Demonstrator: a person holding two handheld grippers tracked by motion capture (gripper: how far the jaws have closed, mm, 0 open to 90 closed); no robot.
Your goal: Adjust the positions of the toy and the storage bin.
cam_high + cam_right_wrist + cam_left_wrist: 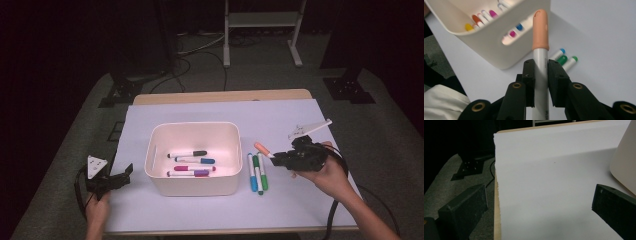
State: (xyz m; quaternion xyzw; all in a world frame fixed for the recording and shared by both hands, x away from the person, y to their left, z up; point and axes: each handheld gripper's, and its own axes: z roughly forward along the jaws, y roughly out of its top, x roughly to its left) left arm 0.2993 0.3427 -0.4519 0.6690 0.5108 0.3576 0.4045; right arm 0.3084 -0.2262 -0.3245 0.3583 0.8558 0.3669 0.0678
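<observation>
Right claw around orange-capped marker

Left gripper: we see a black body with two blocky matte jaws, their faces lightly scuffed and speckled, one small hole near a tip.
Left plate: a pale grey three-cornered plate with dark dots sits on top of our left gripper.
Left cable: a black cable loops beside our left hand.
Right gripper: black, with squared jaws on rounded arms set with brass-coloured rivets.
Right plate: a thin pale grey plate sticks out above it.
Right cable: a thick black cable trails under our right hand.
Sleeve: a white sleeve shows in the right gripper view.
</observation>
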